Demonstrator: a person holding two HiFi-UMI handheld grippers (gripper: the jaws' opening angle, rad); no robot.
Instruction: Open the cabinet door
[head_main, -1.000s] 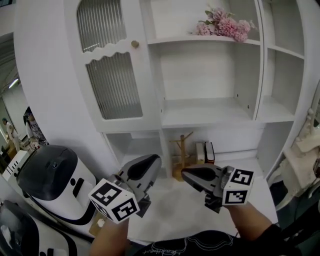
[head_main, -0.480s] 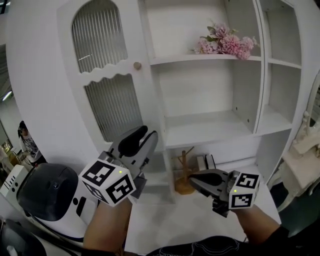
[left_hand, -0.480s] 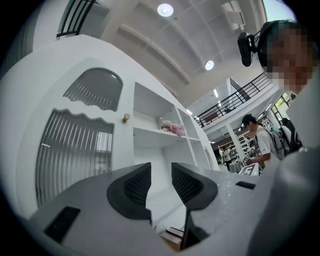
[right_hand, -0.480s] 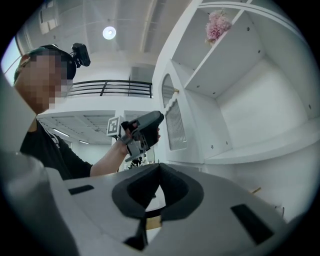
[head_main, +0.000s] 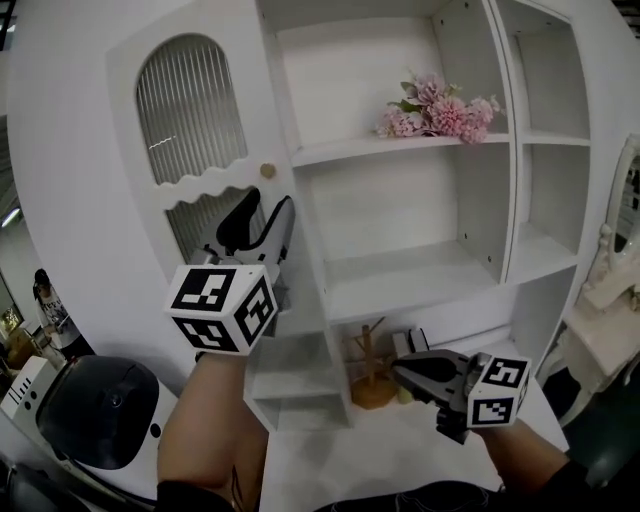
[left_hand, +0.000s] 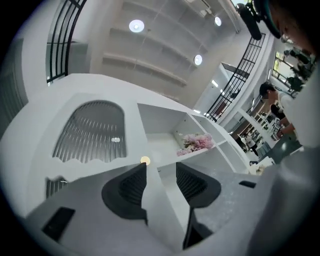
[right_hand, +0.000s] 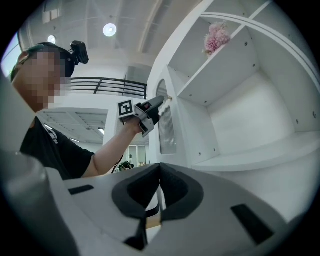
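The white cabinet door (head_main: 190, 110) with its arched ribbed-glass pane stands shut at the upper left, and a small round brass knob (head_main: 267, 171) sits at its right edge. My left gripper (head_main: 262, 208) is raised just below that knob. Its jaws are opening with nothing between them. In the left gripper view the knob (left_hand: 145, 160) shows just past the left fingertip of that gripper (left_hand: 160, 167). My right gripper (head_main: 400, 366) hangs low at the right, shut and empty, its pads meeting in its own view (right_hand: 160, 167). That view also shows the left gripper (right_hand: 155, 106) at the door (right_hand: 167, 127).
Pink flowers (head_main: 437, 105) lie on an open shelf (head_main: 400, 145) to the right of the door. A wooden peg stand (head_main: 370, 345) sits in the lower niche. A white appliance with a dark lid (head_main: 100, 410) stands at the lower left.
My left gripper has risen from near the counter up to the door knob, and its jaws have gone from shut to apart. The right gripper has shifted only slightly.
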